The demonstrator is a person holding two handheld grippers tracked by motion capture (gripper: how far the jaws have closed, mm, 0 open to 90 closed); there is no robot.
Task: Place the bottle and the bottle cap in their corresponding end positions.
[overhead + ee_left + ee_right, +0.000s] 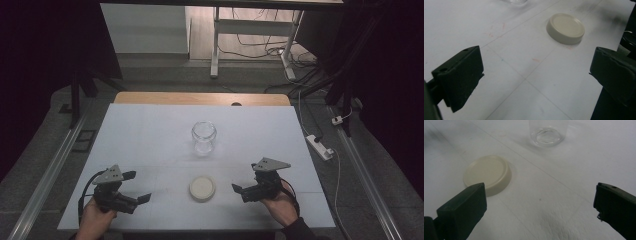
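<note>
A clear glass jar [204, 136] stands upright with no lid near the middle of the white table cover [150, 130]. Its cream round lid [202, 188] lies flat nearer to me, apart from the jar. My left gripper [137, 186] rests low to the lid's left, open and holding nothing. To the lid's right is my right gripper [245, 177], also open, with nothing between its fingers. In the left gripper view the lid [565, 28] lies ahead of the left gripper [536, 72], to the right. The right gripper view has the lid [487, 172] just past the right gripper's [540, 207] left jaw and the jar [547, 133] beyond.
A wooden table edge [200, 98] shows past the cover. A white power strip [320, 146] and cables lie on the floor to the right. A white desk frame [215, 45] stands behind. Metal rails [50, 170] run along both sides.
</note>
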